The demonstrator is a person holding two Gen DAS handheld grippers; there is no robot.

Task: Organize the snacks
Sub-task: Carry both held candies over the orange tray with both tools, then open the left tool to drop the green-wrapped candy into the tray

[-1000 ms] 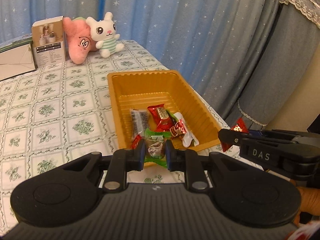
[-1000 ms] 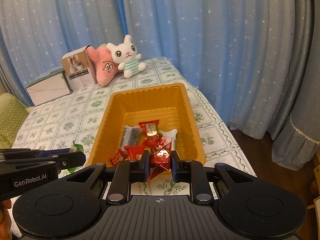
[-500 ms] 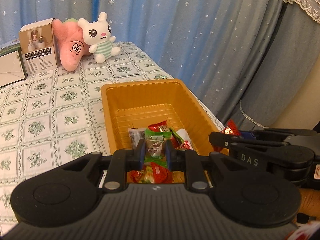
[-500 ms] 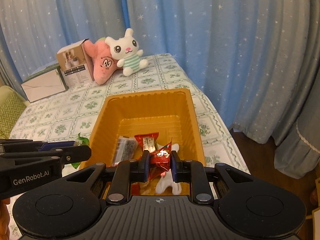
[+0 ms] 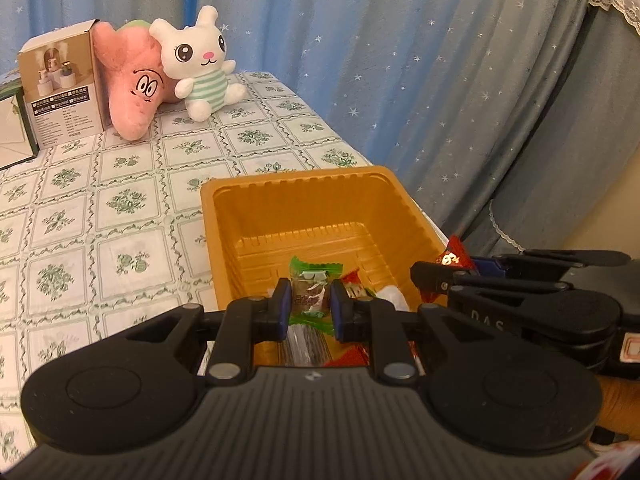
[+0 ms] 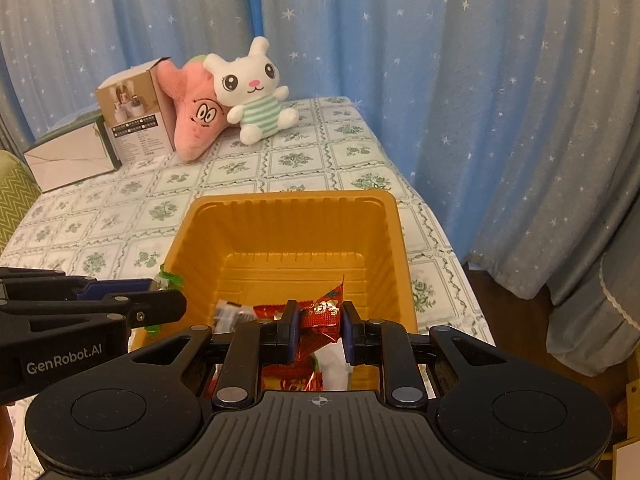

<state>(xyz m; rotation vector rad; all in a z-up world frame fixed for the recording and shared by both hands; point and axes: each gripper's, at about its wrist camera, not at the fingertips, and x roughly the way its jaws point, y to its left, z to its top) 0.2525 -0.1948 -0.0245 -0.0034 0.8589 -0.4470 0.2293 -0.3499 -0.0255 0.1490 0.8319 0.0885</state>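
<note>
Hovering over the near end of the orange tray (image 6: 394, 240) on the counter (image 5: 120, 208): left hand-held gripper (image 5: 308, 306) clamping a green candy (image 5: 314, 284); right hand-held gripper (image 6: 318, 322) clamping a red candy (image 6: 326, 312). Tray lies directly below both, its long axis running away from them. Contents: several wrapped snacks at near end; far end bare.

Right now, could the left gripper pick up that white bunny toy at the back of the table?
Probably not: the left gripper is shut on a green-wrapped candy over the orange tray, and the bunny sits far beyond.
</note>
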